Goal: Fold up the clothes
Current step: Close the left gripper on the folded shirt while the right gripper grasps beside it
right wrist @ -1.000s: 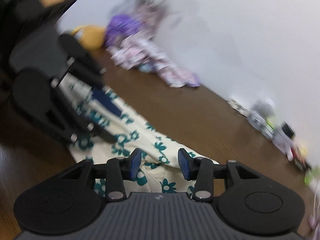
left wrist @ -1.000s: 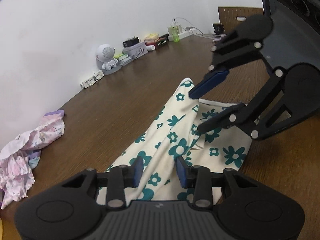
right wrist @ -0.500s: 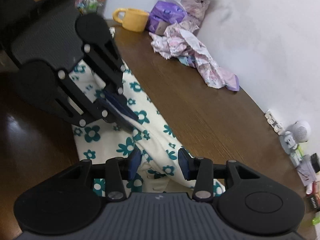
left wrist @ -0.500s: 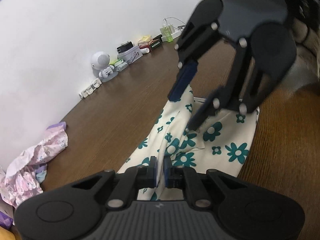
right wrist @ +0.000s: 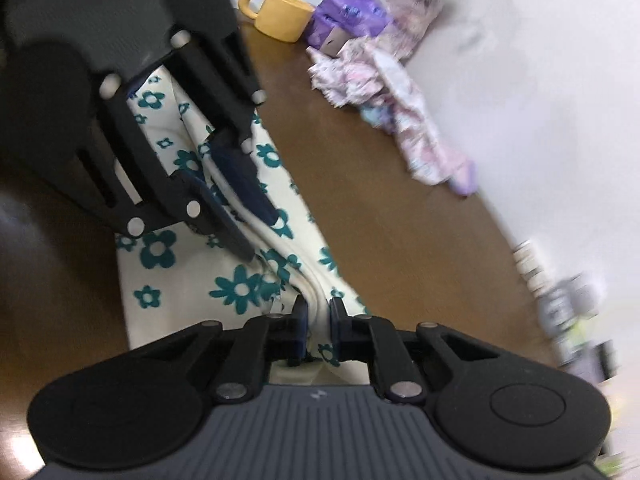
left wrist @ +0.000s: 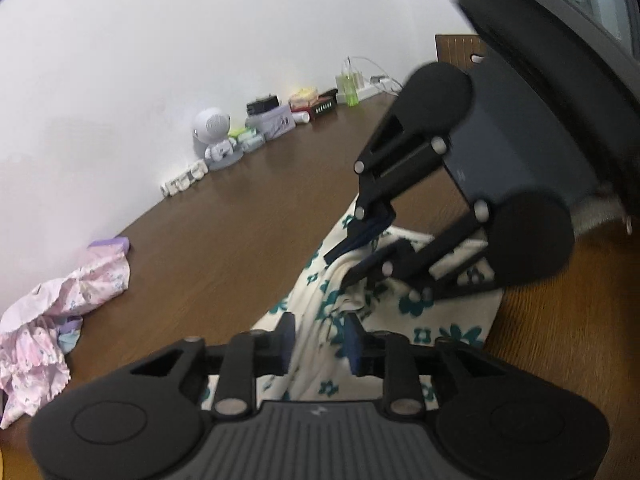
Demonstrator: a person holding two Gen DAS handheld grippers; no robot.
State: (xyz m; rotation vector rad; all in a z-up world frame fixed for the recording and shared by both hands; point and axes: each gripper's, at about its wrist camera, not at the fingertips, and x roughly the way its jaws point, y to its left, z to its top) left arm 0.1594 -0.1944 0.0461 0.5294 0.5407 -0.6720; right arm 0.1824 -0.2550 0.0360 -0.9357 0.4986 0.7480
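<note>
Soft cream cotton garment with teal flower print, taken at a raised lengthwise ridge near the front edge of the brown wooden table.

Left wrist view: the cream garment lies limp on the table; the left gripper is opening, the ridge between its jaws but apparently unpressed. Right wrist view: the right gripper is closing narrowly on the same ridge, pads at the cloth. Light, floppy and wrinkle-prone, it is best pinched at fold lines or hems.

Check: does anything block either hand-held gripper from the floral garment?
Nothing visible does. The floral garment already lies between the closing right hand-held gripper fingers and the opening left hand-held gripper fingers.
</note>
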